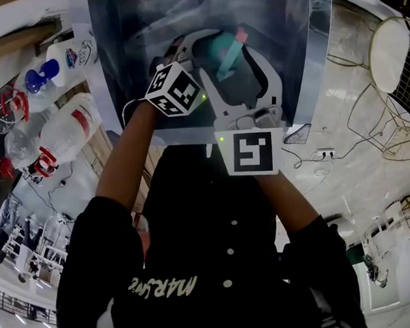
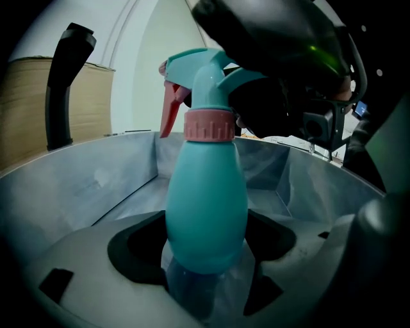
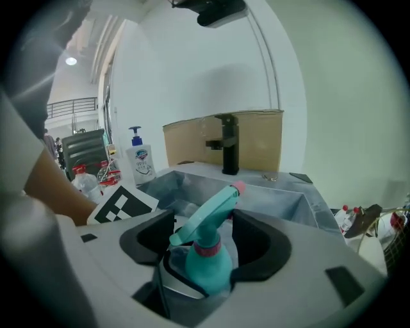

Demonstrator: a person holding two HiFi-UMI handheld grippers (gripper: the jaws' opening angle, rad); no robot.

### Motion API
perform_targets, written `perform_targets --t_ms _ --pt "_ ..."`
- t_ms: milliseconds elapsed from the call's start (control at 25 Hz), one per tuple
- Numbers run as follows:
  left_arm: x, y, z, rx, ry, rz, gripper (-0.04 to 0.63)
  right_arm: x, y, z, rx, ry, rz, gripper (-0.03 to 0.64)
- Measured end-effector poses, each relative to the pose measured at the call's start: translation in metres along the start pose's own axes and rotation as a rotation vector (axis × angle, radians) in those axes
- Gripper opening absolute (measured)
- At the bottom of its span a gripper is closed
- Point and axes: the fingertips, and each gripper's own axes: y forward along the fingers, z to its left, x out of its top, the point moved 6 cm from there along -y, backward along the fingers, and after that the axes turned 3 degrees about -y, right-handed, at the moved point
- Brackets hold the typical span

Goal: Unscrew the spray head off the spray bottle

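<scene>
Grip comes first in the left gripper view. The left hand-held gripper is clamped on the lower body of the teal spray bottle, which stands upright out of the jaws above the steel sink. One pink collar rings the neck. Above it sits one spray head with one pink trigger, not yet off. One black faucet rises at the left. For the step in hand, this clamp probably needs to be firm and motionless so the body cannot spin with the head.

The right gripper view shows the right hand-held gripper with its jaws wide astride the spray head, a pad close by each end. Whether the pads press on it cannot be made out. The turn would likely go best with the pads seated squarely and low near the collar. They should twist about the bottle's long axis instead of levering on the nozzle. One pump bottle stands on the bench beside the sink.

The head view counts two hand-held grippers meeting over the sink with the one spray bottle between them. Keeping the work there would catch any spill. At the left are the one pump bottle and at least two clear bottles with red parts.
</scene>
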Motion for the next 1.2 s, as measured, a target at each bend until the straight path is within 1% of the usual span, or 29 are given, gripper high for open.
perform_targets --t_ms 120,200,320,400,480,560,640,720,840,920,960,1000,1080,1160,1200 --pt "0.001 0.0 0.002 0.005 0.0 0.001 0.385 0.001 -0.002 -0.002 0.039 -0.032 0.018 0.278" --pt "0.001 -0.001 0.005 0.012 -0.003 0.002 0.385 0.0 -0.004 -0.004 0.069 -0.071 0.032 0.217" --pt "-0.001 -0.001 0.006 0.007 -0.005 0.002 0.385 -0.002 -0.006 -0.004 0.114 -0.108 0.038 0.168" --pt "-0.001 -0.001 0.005 0.0 0.0 0.004 0.385 -0.002 -0.007 -0.006 0.156 -0.146 0.045 0.158" --pt "-0.001 -0.001 0.006 -0.007 0.005 0.005 0.385 -0.001 -0.006 -0.009 0.225 -0.211 0.048 0.152" --pt "0.0 -0.001 0.006 -0.016 0.005 0.006 0.385 0.001 -0.004 -0.014 0.33 -0.295 0.038 0.144" --pt "0.0 -0.001 0.007 -0.025 0.008 0.006 0.385 0.001 -0.002 -0.02 0.457 -0.395 0.03 0.128" --pt "-0.001 -0.001 0.007 -0.034 0.017 0.007 0.385 0.0 0.001 -0.026 0.594 -0.498 0.017 0.112" --pt "-0.001 0.0 0.007 -0.051 0.039 0.008 0.385 0.0 0.005 -0.034 0.817 -0.641 -0.043 0.11" --pt "-0.001 0.0 0.006 -0.059 0.049 0.009 0.385 0.002 0.008 -0.038 0.939 -0.705 -0.076 0.109" --pt "-0.002 0.0 0.006 -0.061 0.05 0.01 0.385 0.003 0.01 -0.039 0.985 -0.72 -0.081 0.109" --pt "-0.002 0.001 0.007 -0.062 0.048 0.011 0.385 0.004 0.012 -0.04 1.017 -0.726 -0.08 0.109" --pt "-0.002 0.001 0.007 -0.062 0.04 0.012 0.385 0.007 0.015 -0.04 1.037 -0.729 -0.071 0.109" --pt "-0.002 0.001 0.007 -0.06 0.035 0.009 0.385 0.008 0.015 -0.04 1.006 -0.705 -0.056 0.11" --pt "-0.002 0.0 0.008 -0.058 0.034 0.008 0.385 0.008 0.014 -0.04 0.977 -0.677 -0.046 0.132"
